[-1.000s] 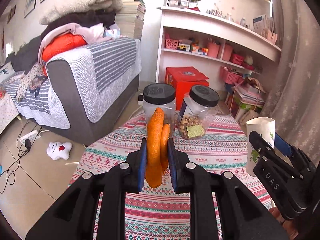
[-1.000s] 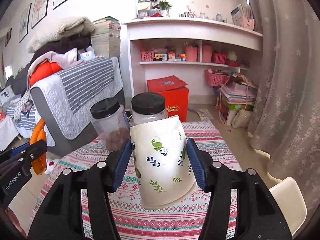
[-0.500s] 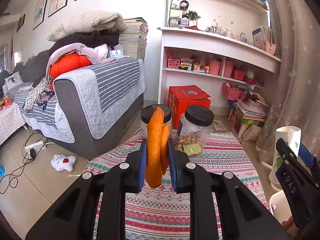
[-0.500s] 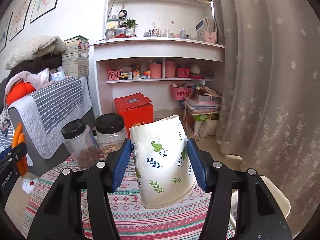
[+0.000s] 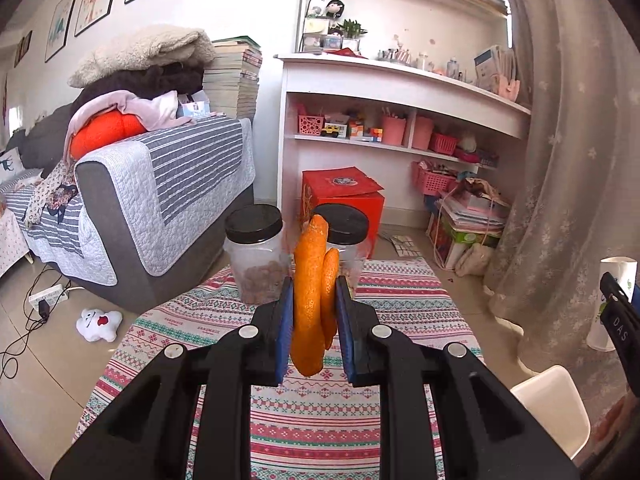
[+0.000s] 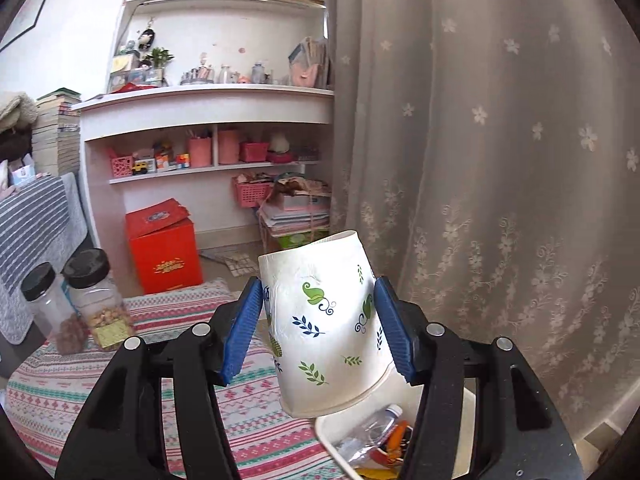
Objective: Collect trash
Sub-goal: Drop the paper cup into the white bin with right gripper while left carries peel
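My left gripper [image 5: 311, 312]: angled slightly down over the table [image 5: 400, 300], clamped on orange peel [image 5: 310, 300]. My right gripper [image 6: 320, 328]: grips tilted paper cup [image 6: 324, 320] (above the bin [image 6: 332, 436]).

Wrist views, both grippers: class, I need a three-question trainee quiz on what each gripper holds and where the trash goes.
1. True or false: the left gripper is shut on orange peel.
2. What does the right gripper hold: A paper cup, B jar, C book?
3. Fill in: below the cup, a white ____ already holds a plastic bottle.

Key: 1 true; 2 A; 3 bin.
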A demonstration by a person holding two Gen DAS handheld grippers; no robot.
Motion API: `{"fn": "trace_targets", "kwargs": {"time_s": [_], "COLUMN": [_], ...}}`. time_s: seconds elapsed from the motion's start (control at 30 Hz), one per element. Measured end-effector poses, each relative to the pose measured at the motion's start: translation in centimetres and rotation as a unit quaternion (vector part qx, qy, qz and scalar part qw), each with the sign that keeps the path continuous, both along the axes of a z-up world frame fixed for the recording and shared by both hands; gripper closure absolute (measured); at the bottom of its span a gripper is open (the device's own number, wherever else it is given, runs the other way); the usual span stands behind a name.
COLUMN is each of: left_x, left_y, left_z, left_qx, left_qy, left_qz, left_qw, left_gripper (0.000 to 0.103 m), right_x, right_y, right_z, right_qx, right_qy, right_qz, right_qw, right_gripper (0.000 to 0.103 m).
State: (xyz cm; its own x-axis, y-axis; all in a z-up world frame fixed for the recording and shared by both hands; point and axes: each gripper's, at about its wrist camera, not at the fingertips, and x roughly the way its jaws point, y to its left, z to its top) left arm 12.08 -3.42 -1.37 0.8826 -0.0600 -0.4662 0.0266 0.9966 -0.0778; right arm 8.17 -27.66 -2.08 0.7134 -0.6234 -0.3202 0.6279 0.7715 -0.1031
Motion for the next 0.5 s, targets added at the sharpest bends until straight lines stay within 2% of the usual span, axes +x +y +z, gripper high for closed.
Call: {"fn": "trace_targets", "kwargs": {"time_s": [0.13, 0.17, 0.2, 0.23, 0.33, 0.5], "left_x": [-0.3, -0.3, -0.4, -0.5, -1.0, -1.9], "left_y": [-2.7, -3.5, -4.4, -5.3, -8.5, -14.7], "left_z": [-0.3, -0.4, -0.5, -0.6, -0.7, -0.7], "left_qx": [-0.003, -0.005, -0.008, -0.013, -0.022, -0.031], "left_qy": [0.002, 0.004, 0.006, 0.009, 0.015, 0.03], "left_qz": [-0.021, -0.029, -0.038, -0.048, -0.083, -0.153], "left_qw": [0.9998, 0.9996, 0.9992, 0.9987, 0.9962, 0.9873], "left_gripper": [0.083, 0.083, 0.083, 0.083, 0.083, 0.083], "right_x": [-0.9, -1.3, -2.0, -2.9, -5.8, -9.7], "right_y": [-3.6, -4.3, -4.9, -5.6, -7.8, -12.2], "right_z": [-0.6, -0.7, -0.7, -0.3, 1.4, 3.1], "right_qx": [0.009, 0.01, 0.007, 0.002, 0.003, 0.021], "right_qy": [0.03, 0.035, 0.032, 0.02, -0.024, -0.065], "right_qz": [-0.03, -0.031, -0.038, -0.048, -0.072, -0.127], "right_qw": [0.999, 0.999, 0.999, 0.999, 0.997, 0.99], "right_gripper": [0.046, 0.034, 0.027, 0.016, 0.007, 0.007]}}
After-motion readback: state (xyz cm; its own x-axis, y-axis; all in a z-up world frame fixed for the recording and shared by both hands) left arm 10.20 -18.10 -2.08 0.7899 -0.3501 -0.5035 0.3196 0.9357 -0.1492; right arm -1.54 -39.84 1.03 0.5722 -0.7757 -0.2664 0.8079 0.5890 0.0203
